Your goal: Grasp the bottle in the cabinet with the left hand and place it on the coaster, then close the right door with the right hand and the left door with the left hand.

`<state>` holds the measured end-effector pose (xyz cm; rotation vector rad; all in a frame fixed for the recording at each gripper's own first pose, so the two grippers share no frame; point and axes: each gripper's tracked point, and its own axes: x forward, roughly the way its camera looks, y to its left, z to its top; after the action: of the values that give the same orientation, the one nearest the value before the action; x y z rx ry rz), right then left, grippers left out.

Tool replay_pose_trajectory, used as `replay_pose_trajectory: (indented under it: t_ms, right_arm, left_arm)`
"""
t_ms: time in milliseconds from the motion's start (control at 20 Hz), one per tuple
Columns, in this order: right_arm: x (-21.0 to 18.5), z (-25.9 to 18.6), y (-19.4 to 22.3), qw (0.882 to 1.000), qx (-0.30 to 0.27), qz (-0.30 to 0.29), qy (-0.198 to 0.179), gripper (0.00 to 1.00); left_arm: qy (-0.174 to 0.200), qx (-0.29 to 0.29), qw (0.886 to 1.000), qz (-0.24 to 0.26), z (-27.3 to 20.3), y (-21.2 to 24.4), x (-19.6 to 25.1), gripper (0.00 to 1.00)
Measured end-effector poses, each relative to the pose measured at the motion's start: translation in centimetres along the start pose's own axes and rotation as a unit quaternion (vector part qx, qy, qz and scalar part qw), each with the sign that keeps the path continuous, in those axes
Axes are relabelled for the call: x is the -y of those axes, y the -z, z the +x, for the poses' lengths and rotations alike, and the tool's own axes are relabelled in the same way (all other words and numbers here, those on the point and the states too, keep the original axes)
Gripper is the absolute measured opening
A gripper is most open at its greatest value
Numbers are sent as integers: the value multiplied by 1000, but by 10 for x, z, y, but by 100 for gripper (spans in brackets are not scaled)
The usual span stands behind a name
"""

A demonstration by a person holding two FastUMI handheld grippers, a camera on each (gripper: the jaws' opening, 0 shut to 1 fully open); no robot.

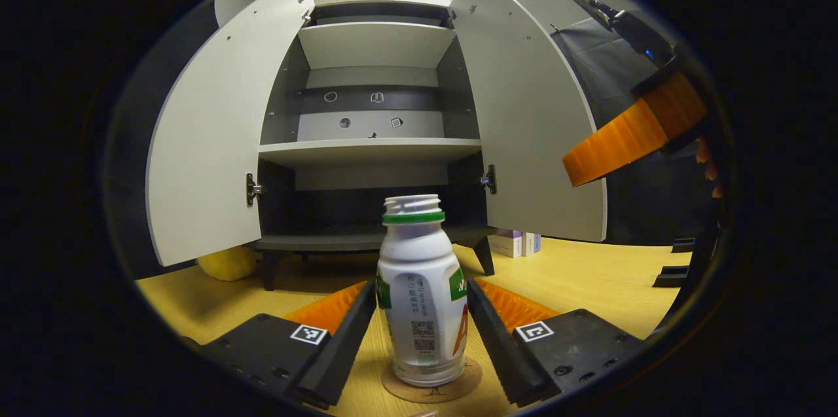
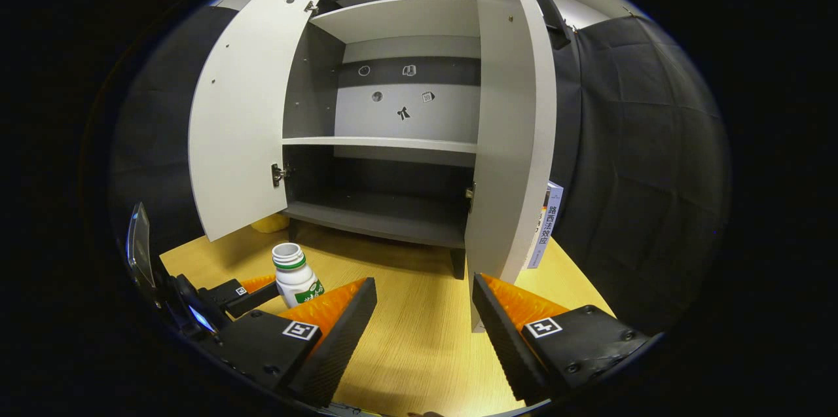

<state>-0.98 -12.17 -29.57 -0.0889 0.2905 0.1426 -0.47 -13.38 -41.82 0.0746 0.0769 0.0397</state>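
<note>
White plastic with a green neck ring, the bottle [image 1: 420,286] stands upright on the round cork coaster [image 1: 432,383] on the wooden tabletop [image 1: 589,279], well out in front of the cabinet [image 1: 373,148]; in the left gripper view it sits squarely between the fingers of the left claw [image 1: 421,332], its long axis vertical; the fingers flank it closely, but whether they press on it or have a sliver of clearance cannot be told. Placing looks all but done; what is left is judged to be letting go and backing straight away along the claw's own line, so the bottle is not tipped.

In the right gripper view the right claw [image 2: 424,332] is spread wide with nothing between its fingers; the right door [image 2: 507,129] stands open just ahead and slightly to its right, edge-on, its lower corner near the right finger; the right hand is plainly the nearer one to it. The left door [image 2: 242,109] swings out on the far side, above the bottle, nearer the left claw.
</note>
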Motion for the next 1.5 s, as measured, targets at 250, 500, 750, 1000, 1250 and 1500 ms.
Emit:
replay_pose_trajectory:
  t_ms: [250,500,750,1000,1250,1500]
  right_arm:
    - [-5,-10,-13,1000,1,0,-1,98]
    - [2,-34,-58,1000,22,8,10,98]
    - [3,-75,-132,997,69,14,19,98]
    - [40,-109,-183,992,90,25,81,98]
    - [93,-121,-209,984,102,48,139,98]
    - [122,-91,-232,984,115,43,130,98]
  left_arm:
    - [0,0,1000,22,1,-24,2,96]
    - [-5,19,999,27,-1,-87,-6,96]
    - [33,30,999,-4,-9,-165,-7,96]
    - [85,27,996,-8,-34,-239,-6,96]
    - [121,21,992,-15,-71,-298,-15,96]
    - [95,-3,995,-26,-78,-332,-43,95]
